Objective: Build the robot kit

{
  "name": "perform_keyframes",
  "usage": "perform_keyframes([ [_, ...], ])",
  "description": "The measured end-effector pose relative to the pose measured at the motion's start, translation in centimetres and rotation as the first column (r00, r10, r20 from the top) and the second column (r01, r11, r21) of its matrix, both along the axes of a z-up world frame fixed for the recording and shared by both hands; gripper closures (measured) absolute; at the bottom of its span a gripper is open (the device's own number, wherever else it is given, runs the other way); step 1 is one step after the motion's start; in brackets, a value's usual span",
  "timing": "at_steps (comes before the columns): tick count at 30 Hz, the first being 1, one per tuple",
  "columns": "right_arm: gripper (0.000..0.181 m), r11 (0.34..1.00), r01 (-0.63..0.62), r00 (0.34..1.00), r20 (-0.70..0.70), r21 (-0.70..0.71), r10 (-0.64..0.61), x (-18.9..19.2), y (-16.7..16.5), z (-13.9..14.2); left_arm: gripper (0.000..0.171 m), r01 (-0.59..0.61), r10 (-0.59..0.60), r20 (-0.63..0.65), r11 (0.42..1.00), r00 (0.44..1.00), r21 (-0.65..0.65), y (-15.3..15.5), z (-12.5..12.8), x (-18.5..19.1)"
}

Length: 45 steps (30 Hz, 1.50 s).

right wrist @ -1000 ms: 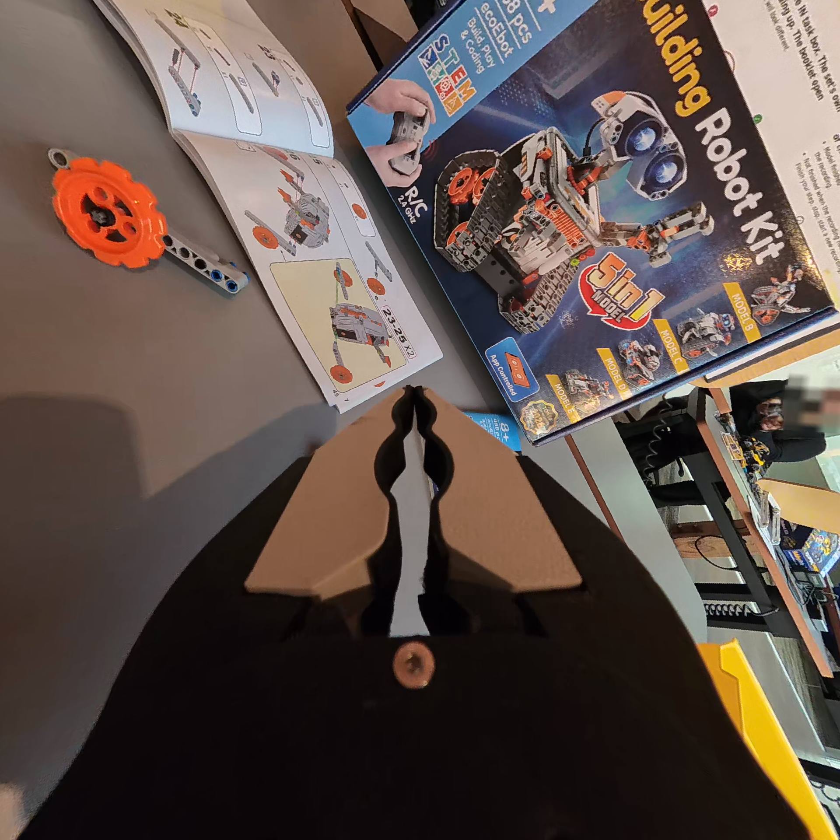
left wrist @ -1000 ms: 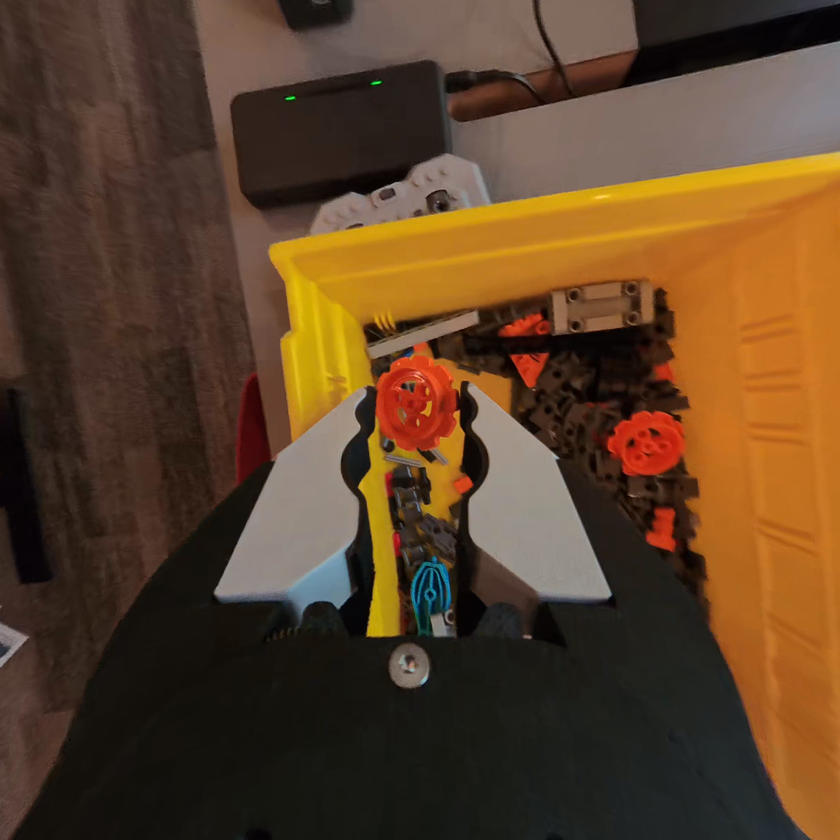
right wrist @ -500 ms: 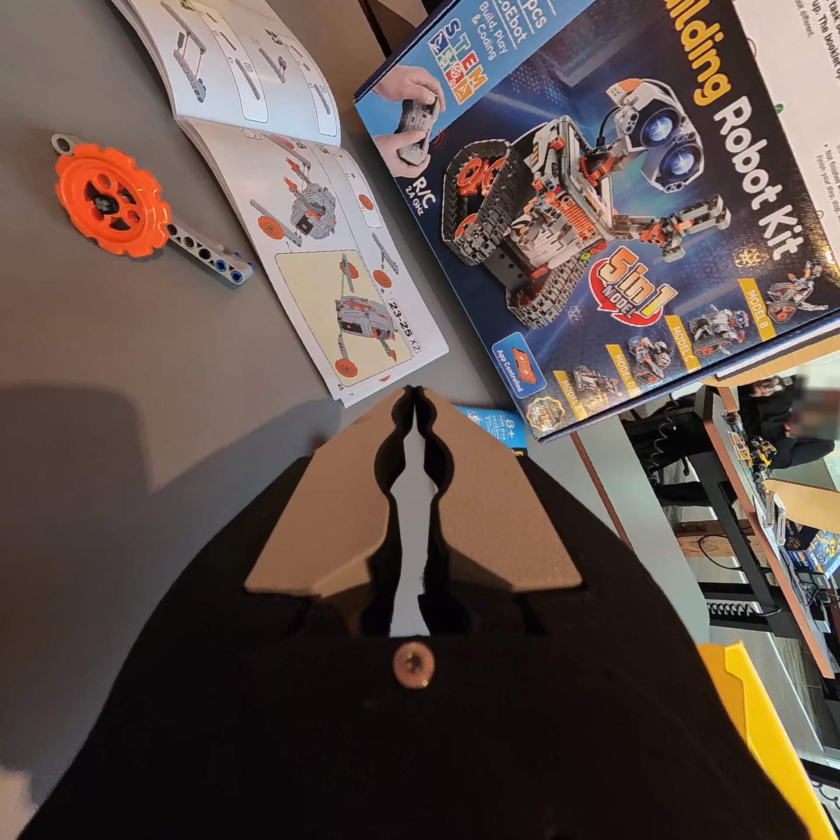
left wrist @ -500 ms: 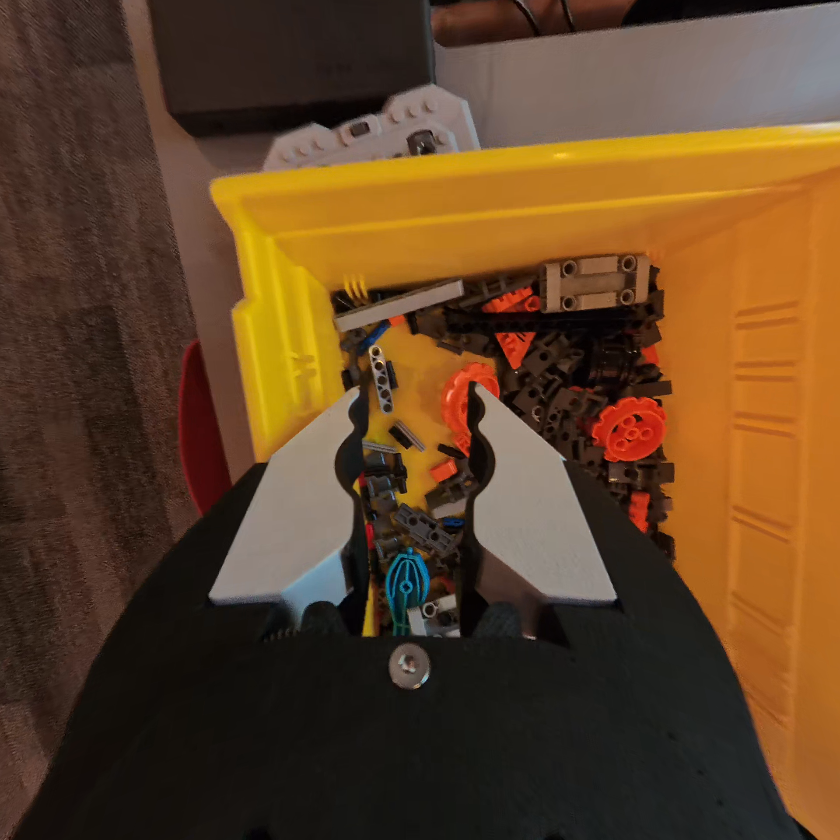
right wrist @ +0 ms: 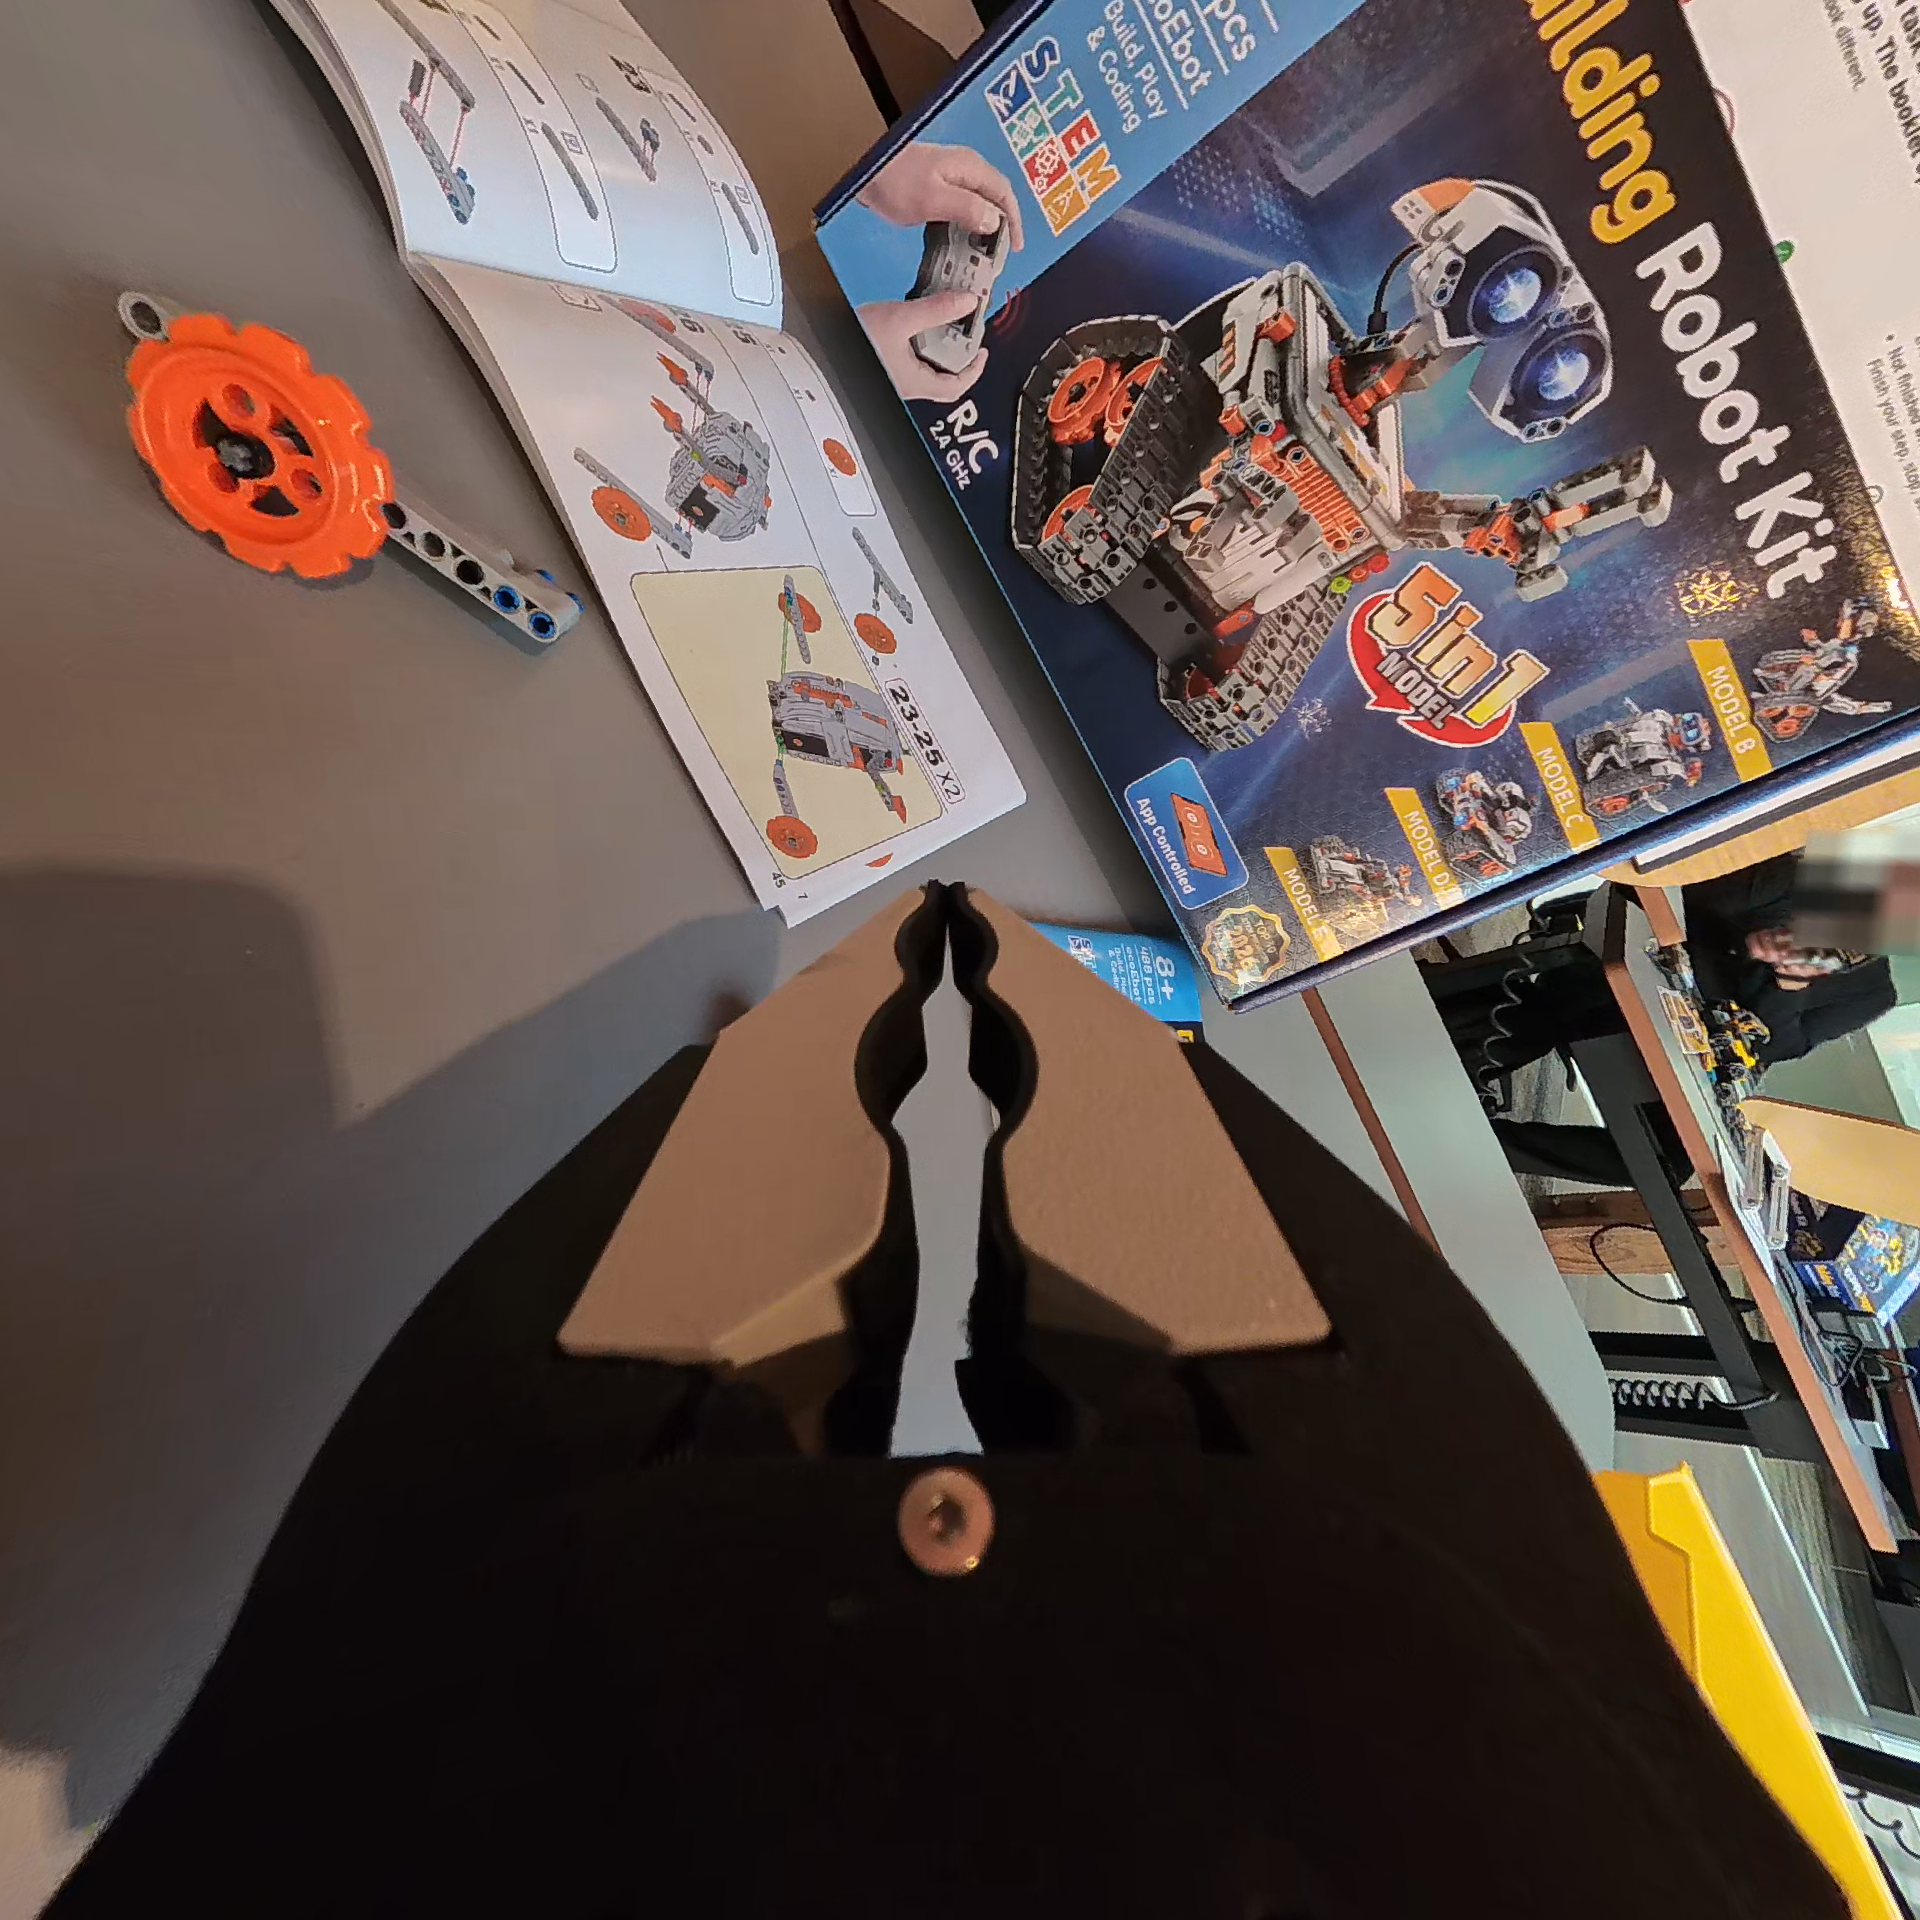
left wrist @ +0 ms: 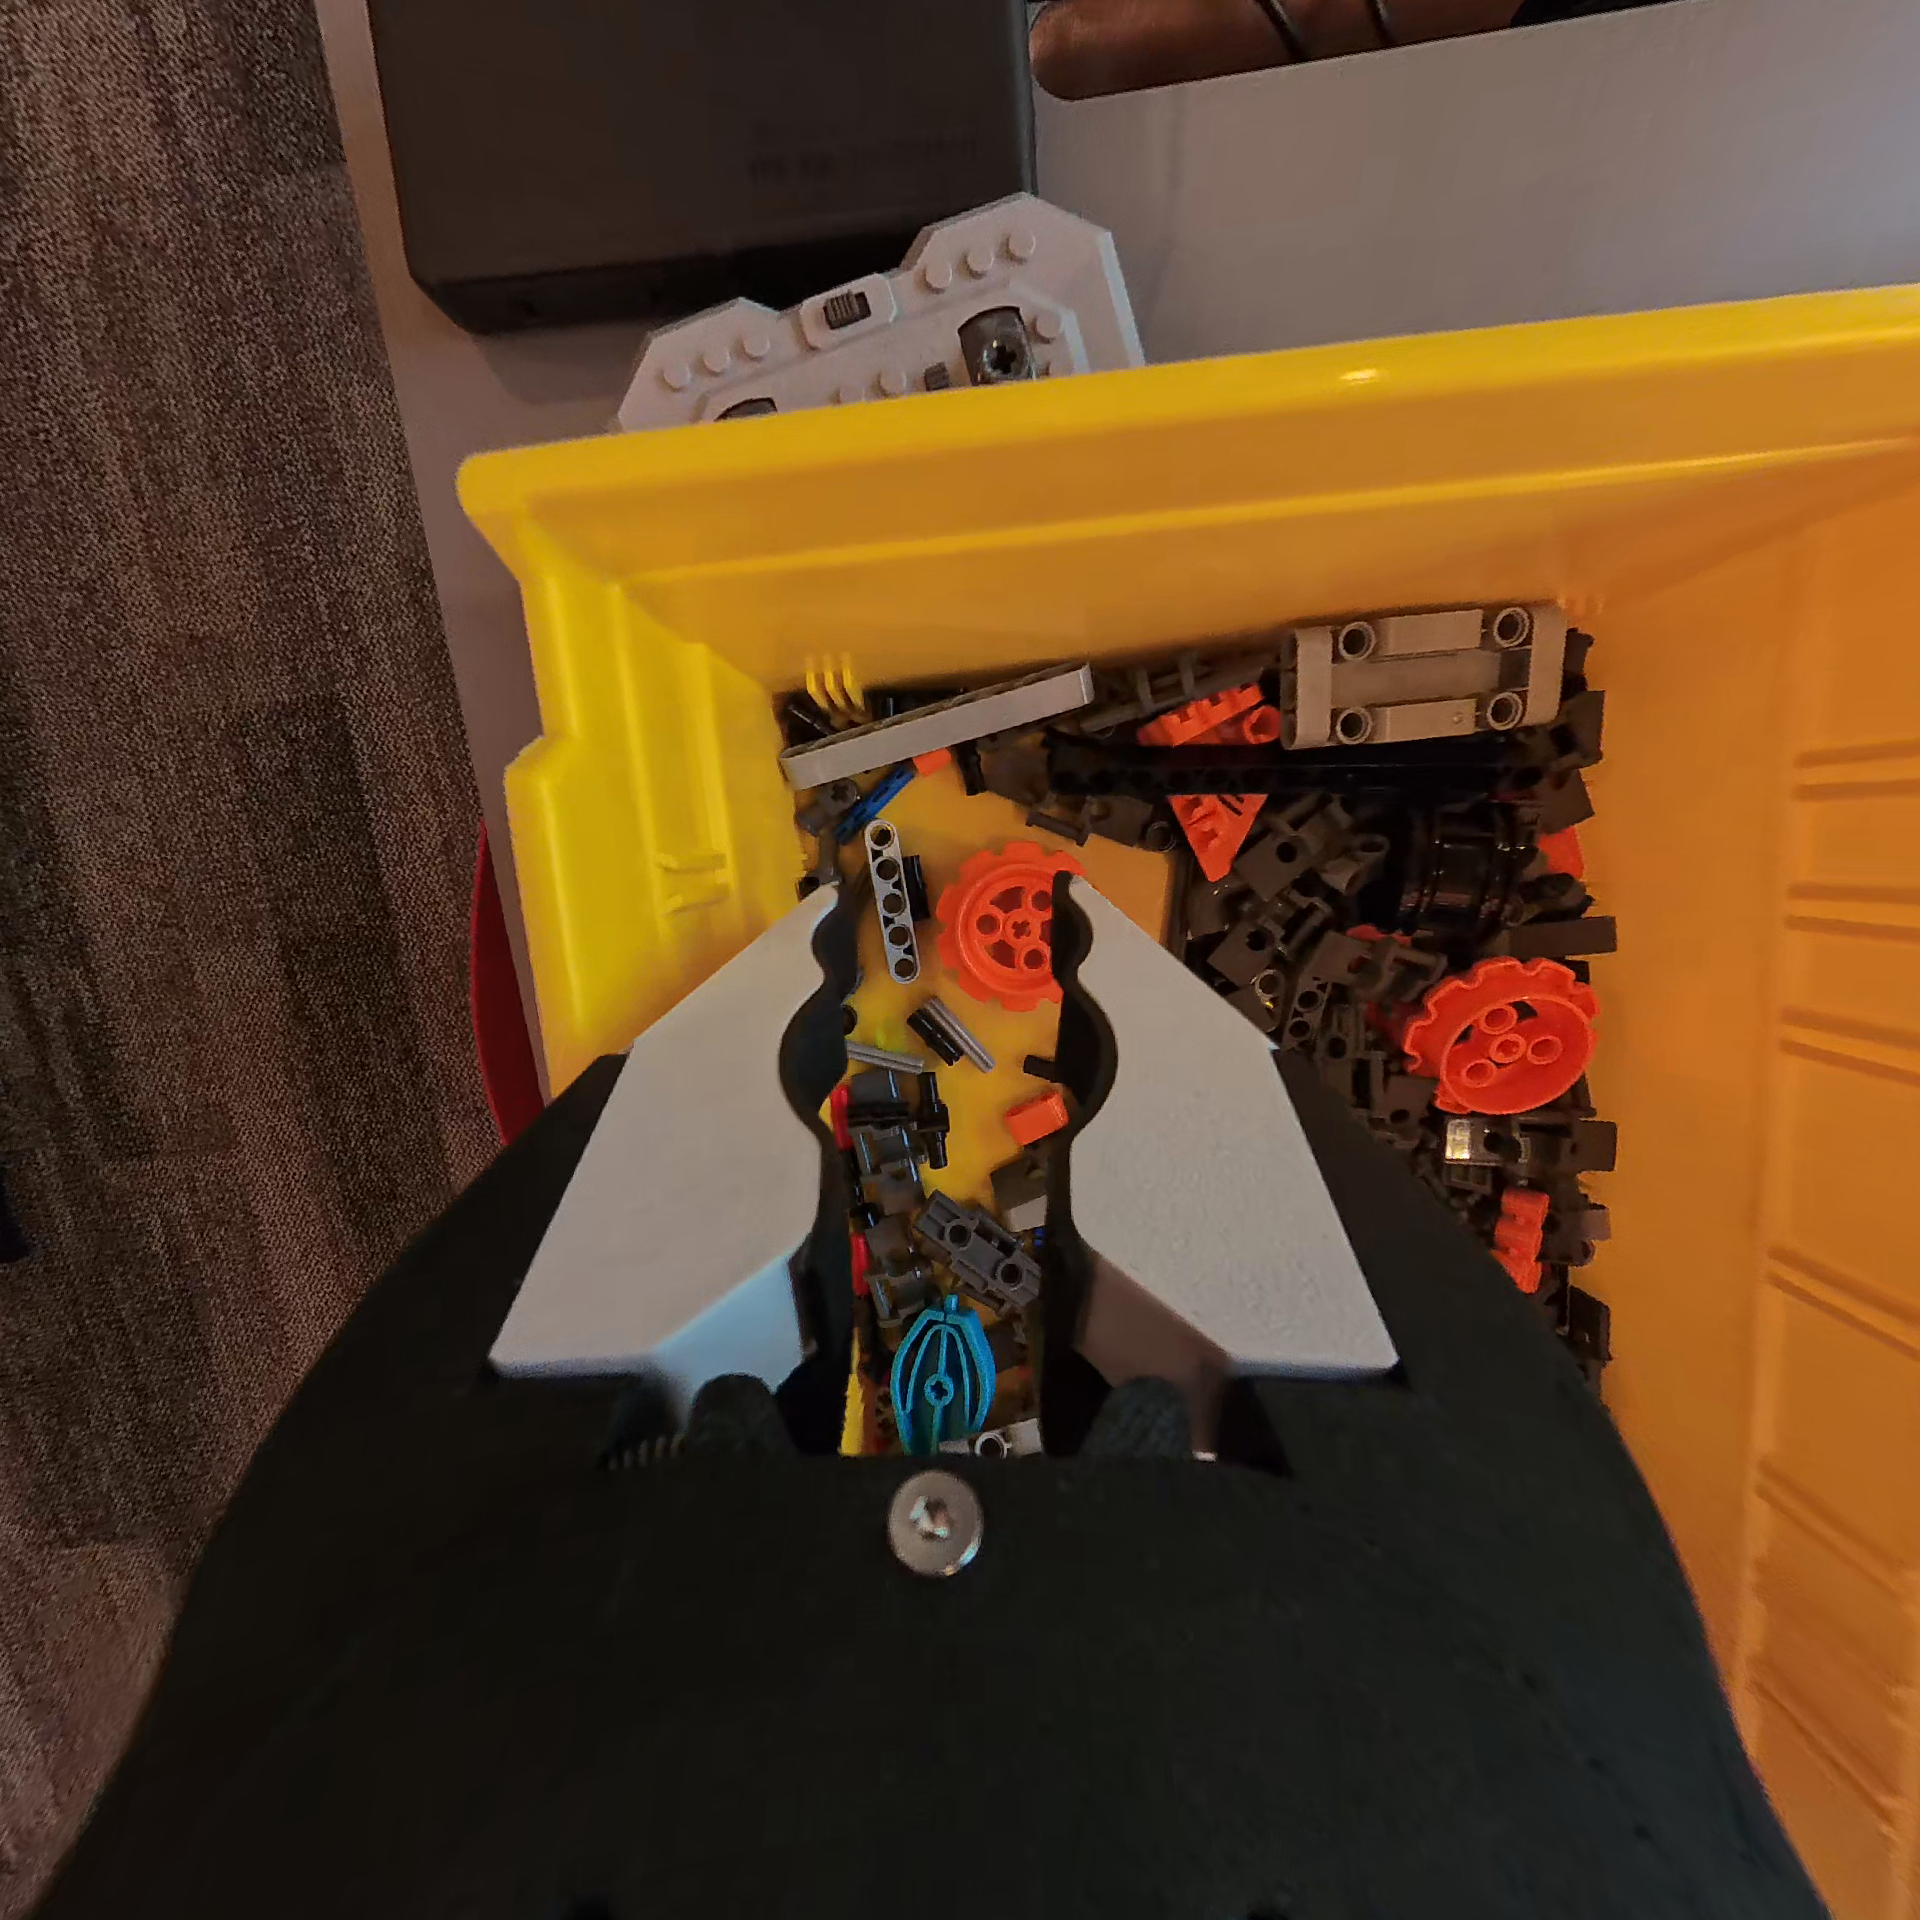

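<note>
My left gripper point(left wrist: 945, 894) is open and empty above a yellow bin point(left wrist: 1039, 540) of loose building parts. An orange gear point(left wrist: 1003, 925) lies on the bin floor just beyond the tips, close to the right finger point(left wrist: 1153, 1091). A short grey holed beam point(left wrist: 894, 899) lies beside it. A second orange gear point(left wrist: 1496, 1039) rests on a heap of black parts. My right gripper point(right wrist: 943, 894) is shut with nothing in it, above a grey table point(right wrist: 312, 935). An orange gear mounted on a grey beam point(right wrist: 249, 447) lies to its far left.
An open instruction booklet point(right wrist: 665, 436) and a blue robot kit box point(right wrist: 1351, 468) lie ahead of the right gripper, and a yellow bin corner point(right wrist: 1745, 1662) shows at lower right. Behind the bin are a grey remote controller point(left wrist: 883, 322) and a black device point(left wrist: 707, 135). Carpet is on the left. Some 60 cm of space lies between my two pairs of fingers. From the left gripper's tips to the grey remote controller point(left wrist: 883, 322) is close to 10 cm.
The orange gear that sat between my left fingertips above the bin's edge now lies on the bin floor. The left gripper has moved in over the bin. The right gripper has barely moved.
</note>
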State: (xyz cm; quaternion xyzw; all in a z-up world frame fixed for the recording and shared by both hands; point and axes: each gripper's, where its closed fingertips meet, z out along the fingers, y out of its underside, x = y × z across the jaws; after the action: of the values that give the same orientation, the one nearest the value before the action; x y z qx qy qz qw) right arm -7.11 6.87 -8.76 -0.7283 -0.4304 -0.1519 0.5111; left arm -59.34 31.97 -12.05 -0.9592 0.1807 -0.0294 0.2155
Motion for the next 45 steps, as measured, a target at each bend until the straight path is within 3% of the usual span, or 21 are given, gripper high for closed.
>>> perform_keyframes([
  [10, 0.181, 1.0, -0.001, 1.0, 0.005, -0.014, 0.001, 0.0, 0.0, -0.3, 0.133, 0.098, -0.099, 0.048, 0.995, 0.994, 0.014, -0.1, 0.2, 2.7],
  [14, 0.181, 1.0, -0.004, 1.0, 0.005, -0.018, 0.004, -0.1, 0.0, -0.4, 0.127, 0.163, -0.169, 0.123, 0.985, 0.978, 0.054, 0.2, 0.6, 4.5],
  [16, 0.181, 1.0, -0.004, 1.0, 0.007, -0.02, 0.004, -0.1, -0.1, -0.4, 0.119, 0.195, -0.204, 0.098, 0.976, 0.974, 0.091, 0.7, 0.7, 4.6],
  [23, 0.181, 1.0, -0.008, 1.0, 0.01, -0.024, 0.009, -0.2, -0.1, -0.5, 0.114, 0.322, -0.331, 0.053, 0.938, 0.942, 0.131, 0.8, -0.1, 6.1],
  [35, 0.181, 0.999, -0.018, 1.0, 0.011, -0.041, 0.019, -0.5, -0.1, -0.9, 0.112, 0.349, -0.351, 0.029, 0.935, 0.936, 0.055, 0.6, -2.7, 6.4],
  [43, 0.181, 0.999, -0.017, 1.0, 0.022, -0.047, 0.018, -0.4, -0.1, -1.1, 0.119, 0.346, -0.346, 0.041, 0.938, 0.937, 0.008, -0.1, -3.1, 5.9],
  [45, 0.181, 0.998, -0.015, 1.0, 0.023, -0.054, 0.016, -0.4, 0.0, -1.3, 0.128, 0.349, -0.345, 0.081, 0.936, 0.935, -0.046, -1.1, -3.3, 6.0],
])
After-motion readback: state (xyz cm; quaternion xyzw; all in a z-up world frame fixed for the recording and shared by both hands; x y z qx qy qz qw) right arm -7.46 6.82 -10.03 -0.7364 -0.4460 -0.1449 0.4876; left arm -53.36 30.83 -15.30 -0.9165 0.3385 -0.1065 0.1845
